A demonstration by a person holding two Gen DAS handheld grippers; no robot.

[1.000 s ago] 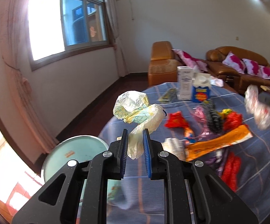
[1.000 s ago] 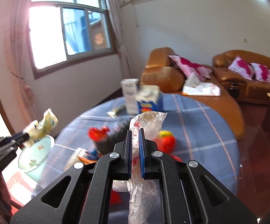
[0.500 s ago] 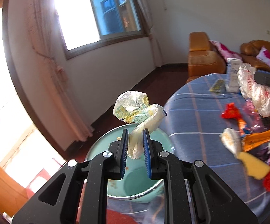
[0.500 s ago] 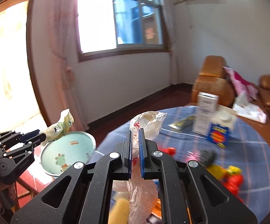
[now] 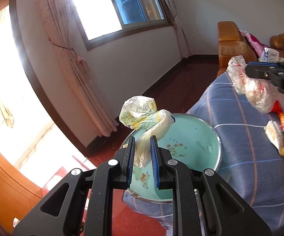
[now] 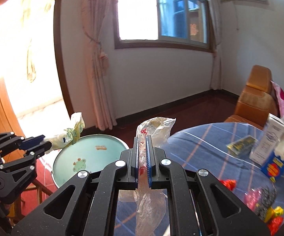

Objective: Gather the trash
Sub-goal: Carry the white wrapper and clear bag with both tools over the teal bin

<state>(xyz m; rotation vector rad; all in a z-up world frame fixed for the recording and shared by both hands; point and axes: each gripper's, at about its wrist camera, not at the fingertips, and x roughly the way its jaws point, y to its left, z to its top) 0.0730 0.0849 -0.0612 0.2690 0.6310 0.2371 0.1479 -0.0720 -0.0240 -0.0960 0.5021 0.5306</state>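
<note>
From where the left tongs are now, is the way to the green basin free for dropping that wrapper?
Probably yes. The left tongs hold the yellowish wrapper right over the green basin, with nothing between them. The right tongs, shut on a clear plastic bag, sit off to the side.

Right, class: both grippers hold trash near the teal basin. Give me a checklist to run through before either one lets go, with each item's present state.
1. Left gripper shut on the yellow-printed wrapper: ok.
2. Right gripper shut on the clear plastic bag: ok.
3. Wrapper above the teal basin: ok in the left wrist view, near the rim.
4. Bag above the basin: not ok; in the right wrist view it hangs by the blue tablecloth, beside the basin.
5. Basin able to take more: ok, its bottom shows.
6. Bag's lower end free of the table: cannot tell.
</note>
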